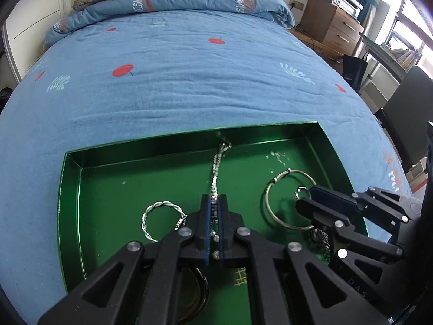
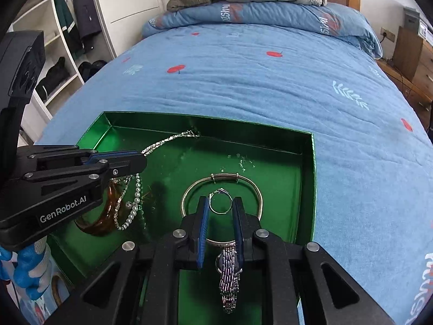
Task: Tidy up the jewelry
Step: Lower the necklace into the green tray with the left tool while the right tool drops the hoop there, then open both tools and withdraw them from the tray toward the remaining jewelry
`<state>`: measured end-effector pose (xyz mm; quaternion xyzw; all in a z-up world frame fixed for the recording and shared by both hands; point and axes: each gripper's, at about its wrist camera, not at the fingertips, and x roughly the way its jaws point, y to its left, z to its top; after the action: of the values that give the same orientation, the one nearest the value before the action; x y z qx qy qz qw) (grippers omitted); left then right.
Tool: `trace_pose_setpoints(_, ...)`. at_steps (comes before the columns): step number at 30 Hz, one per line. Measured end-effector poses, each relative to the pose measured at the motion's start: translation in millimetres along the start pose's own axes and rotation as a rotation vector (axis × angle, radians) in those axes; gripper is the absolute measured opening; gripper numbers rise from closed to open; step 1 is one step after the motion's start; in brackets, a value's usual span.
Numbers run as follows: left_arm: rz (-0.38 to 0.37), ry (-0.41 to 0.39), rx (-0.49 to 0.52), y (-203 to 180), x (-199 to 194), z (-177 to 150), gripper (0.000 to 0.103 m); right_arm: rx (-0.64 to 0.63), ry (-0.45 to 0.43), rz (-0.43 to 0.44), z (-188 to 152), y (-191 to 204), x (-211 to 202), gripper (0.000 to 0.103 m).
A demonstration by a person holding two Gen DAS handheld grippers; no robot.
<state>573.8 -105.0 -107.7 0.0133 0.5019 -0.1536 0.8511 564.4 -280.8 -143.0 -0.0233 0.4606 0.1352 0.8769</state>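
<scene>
My left gripper (image 1: 215,203) has its pads pressed together on the silver chain (image 1: 216,168), which runs from them up the middle of the left wrist frame to the far wall of the green tray (image 1: 70,189); my right gripper (image 2: 220,208) pinches a small silver ring (image 2: 221,202) between its pads, with gap left either side of the band.

Only the left view shows the twisted silver bangle (image 1: 157,218) at lower left of centre, lying on the tray floor just beside my fingers; only the right view shows the amber bangle (image 2: 104,216) and the beaded strand (image 2: 134,205) at its left, under my other gripper, and the metal watch strap (image 2: 229,276) hanging low between my right fingers; whether the pads press that strap I cannot tell.

The tray sits on the blue bedspread (image 1: 189,81); its left wall and far wall stand up as clear edges, and the floor at upper left of the tray is bare green; the bed beyond lies wide and flat.

Inside the tray, to the right, the large thin silver hoop (image 1: 291,197) rests flat; my right fingers reach over its near side.
</scene>
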Motion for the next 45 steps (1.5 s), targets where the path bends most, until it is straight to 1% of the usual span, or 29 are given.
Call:
trace_pose_setpoints(2, -0.001, 0.014, -0.014, 3.8, 3.0, 1.3, 0.005, -0.008, 0.009, -0.014, -0.5, 0.9, 0.0, 0.019)
trace_pose_setpoints(3, -0.005, 0.026, -0.018, 5.4, 4.5, 2.0, 0.006, -0.010, 0.016, -0.016, 1.7, 0.4, 1.0, 0.023)
trace_pose_setpoints(5, -0.016, 0.044, -0.033, 9.6, 4.4, 1.7, 0.006, -0.014, 0.024, -0.026, 2.3, -0.9, -0.3, 0.026)
trace_pose_setpoints(8, -0.041, 0.033, -0.046, 13.0, -10.4, 1.3, 0.008, 0.004, 0.013, -0.033, 2.2, -5.2, -12.3, 0.026)
trace_pose_setpoints(9, -0.048, 0.026, -0.049, 13.5, -18.5, 1.4, 0.012, 0.010, 0.004, -0.032, 2.7, -5.9, -17.9, 0.026)
trace_pose_setpoints(10, -0.051, 0.015, -0.052, 13.7, -28.5, 1.6, 0.015, 0.014, -0.005, -0.034, 1.8, -6.6, -25.5, 0.026)
trace_pose_setpoints(13, -0.035, -0.030, -0.040, 9.9, -67.2, 1.9, 0.019, 0.032, -0.043, -0.041, 1.5, -7.3, -56.3, 0.026)
trace_pose_setpoints(15, -0.017, -0.075, -0.027, 5.8, -101.1, -1.2, 0.022, 0.034, -0.078, -0.042, -0.9, -5.2, -84.3, 0.027)
trace_pose_setpoints(16, -0.013, -0.099, -0.020, 4.5, -119.4, -4.4, 0.025, 0.030, -0.095, -0.045, -2.9, -3.1, -100.5, 0.027)
trace_pose_setpoints(17, -0.001, -0.123, -0.010, 2.0, -138.0, -8.2, 0.027, 0.025, -0.113, -0.051, -5.6, -0.6, -117.4, 0.030)
trace_pose_setpoints(18, 0.015, -0.149, -0.003, -0.1, -156.6, -13.1, 0.032, 0.021, -0.132, -0.057, -8.0, 2.3, -133.8, 0.034)
trace_pose_setpoints(19, 0.026, -0.172, -0.001, -1.2, -174.4, -18.9, 0.036, 0.021, -0.153, -0.059, -11.9, 4.7, -151.3, 0.035)
trace_pose_setpoints(20, 0.035, -0.193, -0.003, -1.7, -191.4, -25.8, 0.037, 0.023, -0.172, -0.060, -16.5, 7.0, -168.9, 0.037)
trace_pose_setpoints(24, 0.080, -0.263, -0.023, -2.6, -250.7, -64.3, 0.038, 0.023, -0.236, -0.068, -39.4, 20.3, -232.8, 0.040)
trace_pose_setpoints(28, 0.106, -0.290, -0.046, -4.1, -289.0, -109.0, 0.038, 0.035, -0.274, -0.059, -74.6, 34.6, -280.7, 0.044)
trace_pose_setpoints(30, 0.111, -0.310, -0.049, -5.9, -306.3, -132.3, 0.038, 0.041, -0.293, -0.050, -95.1, 42.0, -299.9, 0.049)
trace_pose_setpoints(34, 0.122, -0.338, -0.044, -10.3, -333.7, -174.3, 0.038, 0.035, -0.330, -0.043, -137.8, 56.5, -333.5, 0.049)
trace_pose_setpoints(36, 0.129, -0.347, -0.045, -12.3, -344.2, -192.8, 0.038, 0.028, -0.339, -0.054, -156.5, 60.8, -345.5, 0.049)
trace_pose_setpoints(39, 0.138, -0.344, -0.050, -13.7, -357.2, -217.8, 0.038, 0.005, -0.350, -0.082, -180.1, 64.2, -360.4, 0.049)
trace_pose_setpoints(42, 0.159, -0.342, -0.044, -14.1, -366.8, -237.4, 0.038, 0.018, -0.369, -0.074, -199.5, 61.6, -375.5, 0.049)
trace_pose_setpoints(45, 0.175, -0.359, -0.044, -12.6, -378.6, -255.4, 0.038, 0.031, -0.394, -0.083, -217.0, 56.6, -391.6, 0.049)
